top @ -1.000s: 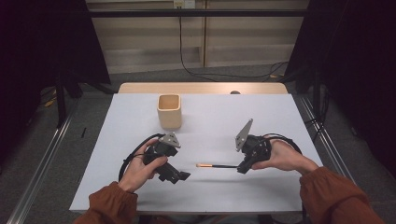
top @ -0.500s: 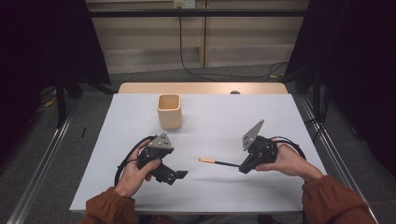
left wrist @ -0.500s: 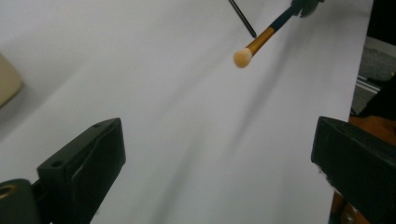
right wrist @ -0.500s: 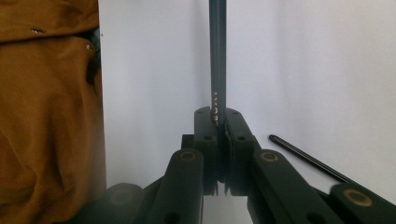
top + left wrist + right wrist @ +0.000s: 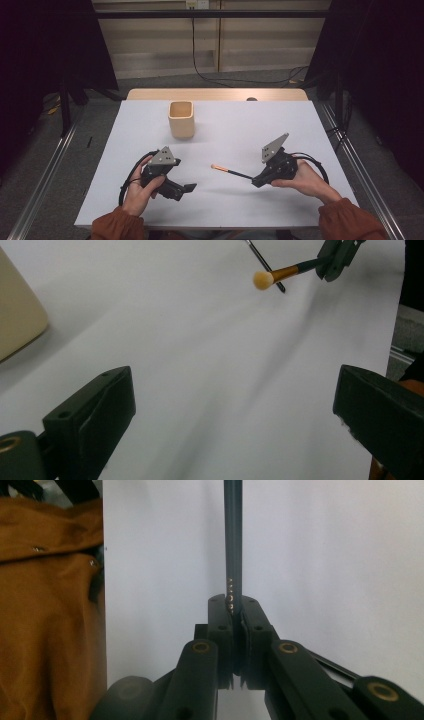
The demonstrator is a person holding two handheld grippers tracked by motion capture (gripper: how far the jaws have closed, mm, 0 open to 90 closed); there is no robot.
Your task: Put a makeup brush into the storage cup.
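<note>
A slim black-handled brush (image 5: pixel 231 171) with a tan tip juts left from my right gripper (image 5: pixel 255 182), which is shut on its handle at the right of the white table. In the right gripper view the pads pinch the dark handle (image 5: pixel 233 540), which runs straight up from my right gripper (image 5: pixel 233 605). My left gripper (image 5: pixel 187 189) rests low at the front left, open with nothing between its fingers. In the left gripper view my left gripper (image 5: pixel 235 390) has its jaws wide apart, and the brush tip (image 5: pixel 262 280) hangs ahead, held by the far right gripper (image 5: pixel 336 257).
A beige square cup (image 5: pixel 181 119) stands upright at the back centre-left, its side at the left edge (image 5: pixel 17 320) of the left gripper view. The white table top (image 5: pixel 240 125) spreads between the grippers. An orange-brown sleeve (image 5: pixel 50 605) fills the left of the right gripper view.
My left gripper has drawn back to the left, away from the brush tip. The right gripper, still holding the brush, has shifted slightly to the right.
</note>
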